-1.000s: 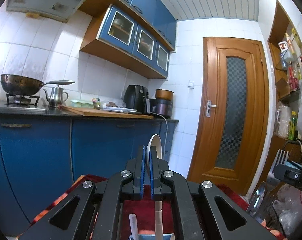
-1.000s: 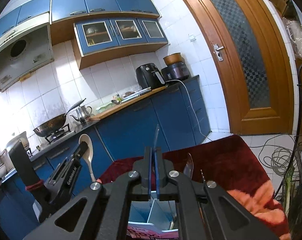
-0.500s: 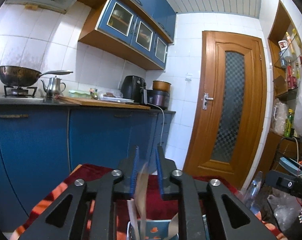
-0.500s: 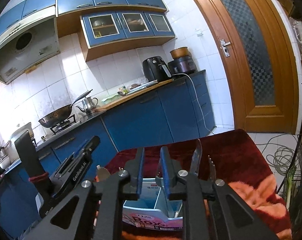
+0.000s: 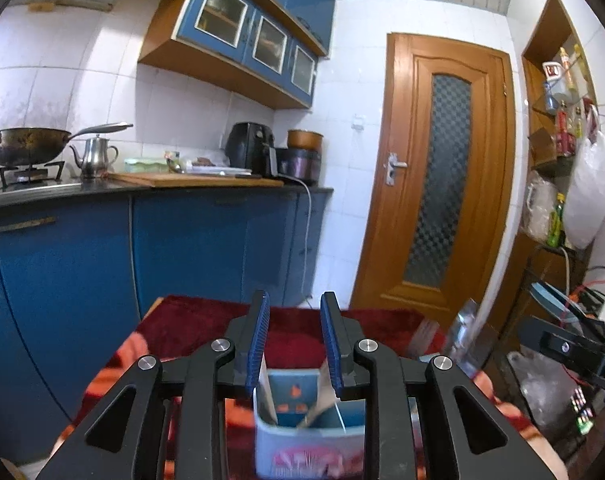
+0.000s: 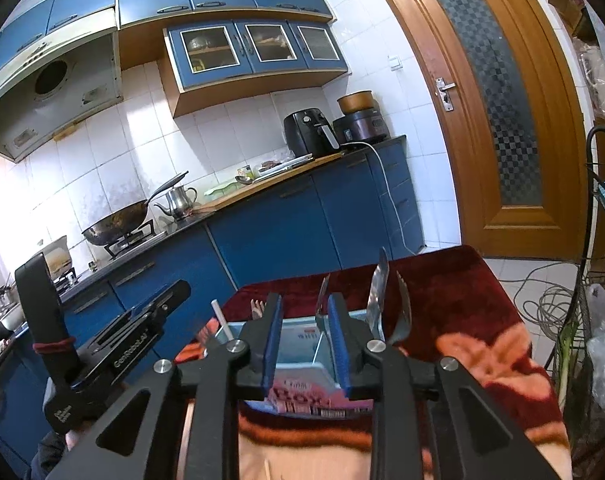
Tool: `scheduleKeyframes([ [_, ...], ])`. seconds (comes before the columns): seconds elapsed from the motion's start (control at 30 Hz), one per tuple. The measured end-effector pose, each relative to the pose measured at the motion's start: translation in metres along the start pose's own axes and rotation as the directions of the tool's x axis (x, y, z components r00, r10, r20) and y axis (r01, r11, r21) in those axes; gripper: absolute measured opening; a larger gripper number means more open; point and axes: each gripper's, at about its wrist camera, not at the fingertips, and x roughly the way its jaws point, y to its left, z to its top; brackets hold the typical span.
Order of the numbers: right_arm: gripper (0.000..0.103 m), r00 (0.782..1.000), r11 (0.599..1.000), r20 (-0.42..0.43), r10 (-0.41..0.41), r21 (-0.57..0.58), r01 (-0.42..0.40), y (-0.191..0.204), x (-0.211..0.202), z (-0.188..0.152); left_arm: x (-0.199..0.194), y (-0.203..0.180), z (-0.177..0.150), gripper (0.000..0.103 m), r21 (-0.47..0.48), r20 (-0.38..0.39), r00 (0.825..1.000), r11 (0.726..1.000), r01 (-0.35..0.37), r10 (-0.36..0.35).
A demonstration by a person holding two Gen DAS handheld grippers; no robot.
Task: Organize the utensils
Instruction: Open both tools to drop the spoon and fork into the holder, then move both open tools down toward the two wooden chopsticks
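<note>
A light blue divided utensil box [image 5: 308, 436] stands on a red patterned cloth [image 5: 206, 326]; it also shows in the right wrist view [image 6: 302, 340]. Metal spoons and a fork [image 6: 402, 312] stand upright in its right side, a white handle [image 6: 222, 322] leans at its left. My left gripper [image 5: 295, 344] is open and empty just above the box. My right gripper [image 6: 305, 338] is open and empty over the box. The left gripper body [image 6: 114, 354] shows at the left of the right wrist view.
Blue kitchen cabinets [image 5: 182, 248] with a counter carry a wok [image 5: 26, 146], a kettle [image 5: 94, 158] and an air fryer [image 5: 248, 146]. A wooden door [image 5: 438, 184] is behind. A wire rack [image 6: 594, 280] and cables [image 6: 550, 304] are at the right.
Both grippers have opened. The left let go of a white spoon and the right let go of a thin metal utensil; both items now stand in the box. Both grippers pulled back slightly.
</note>
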Motion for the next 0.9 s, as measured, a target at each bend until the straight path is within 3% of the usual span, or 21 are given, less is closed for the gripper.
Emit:
scheduleKeyframes([
  [0.53,0.037,0.991,1.0,-0.134,-0.011,-0.008,0.01,0.009,-0.047,-0.032,-0.075,-0.011,-0.026,0.03,0.027,-0.153,0.987,0.998,0.059,-0.054],
  [0.9,0.043,0.958,0.999,-0.285,-0.039,-0.025,0.033,0.01,-0.046,-0.085,-0.103,-0.015,-0.072,0.032,0.072,-0.265,0.964,0.996,0.048,-0.027],
])
